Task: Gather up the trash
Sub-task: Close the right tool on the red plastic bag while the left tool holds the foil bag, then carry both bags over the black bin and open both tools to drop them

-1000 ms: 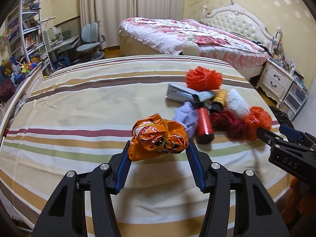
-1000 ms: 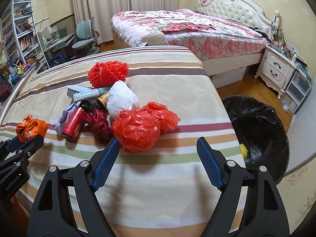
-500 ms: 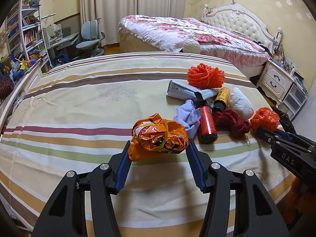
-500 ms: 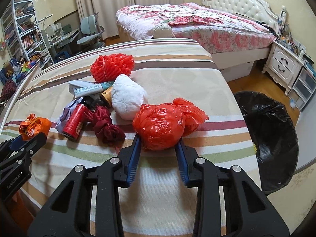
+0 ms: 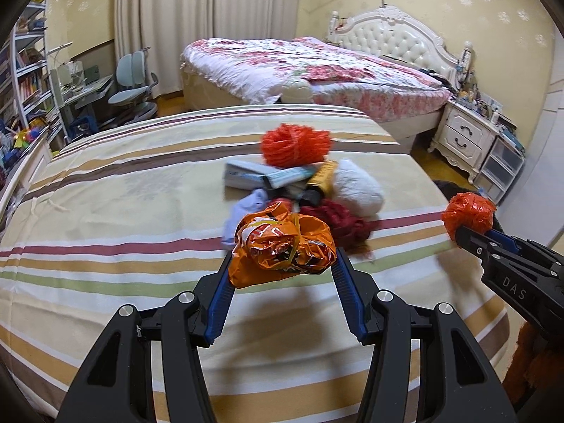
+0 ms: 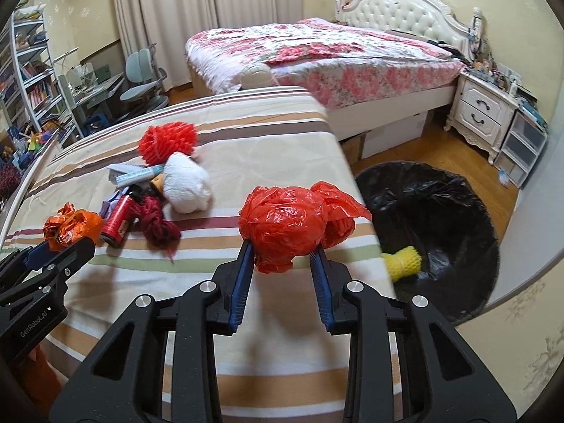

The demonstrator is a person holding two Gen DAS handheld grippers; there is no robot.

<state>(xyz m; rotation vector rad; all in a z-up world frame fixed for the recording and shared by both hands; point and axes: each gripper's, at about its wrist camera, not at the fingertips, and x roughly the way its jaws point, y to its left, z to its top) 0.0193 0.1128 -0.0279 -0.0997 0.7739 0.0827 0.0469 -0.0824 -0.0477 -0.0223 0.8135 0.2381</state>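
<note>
My left gripper (image 5: 282, 264) is shut on a crumpled orange wrapper (image 5: 282, 243) and holds it above the striped bed (image 5: 123, 211), just in front of the trash pile. My right gripper (image 6: 282, 250) is shut on a red plastic bag (image 6: 285, 225), lifted off the bed near its right edge. A black-lined bin (image 6: 440, 211) stands on the floor to the right, with a yellow foam net (image 6: 402, 262) inside. On the bed lie a red foam net (image 6: 165, 141), a white wad (image 6: 187, 183), a red can (image 6: 118, 220), a dark red cloth (image 6: 158, 225) and a tube (image 6: 137, 176).
A flowered bed (image 6: 317, 56) stands behind the striped one, with a white nightstand (image 6: 483, 112) at the right. A desk, chairs (image 6: 141, 81) and bookshelves (image 6: 31, 81) fill the far left. Wooden floor shows around the bin.
My right gripper closed on the red bag and lifted it off the bed, toward the bin side. My left gripper carried the orange wrapper rightward toward the pile.
</note>
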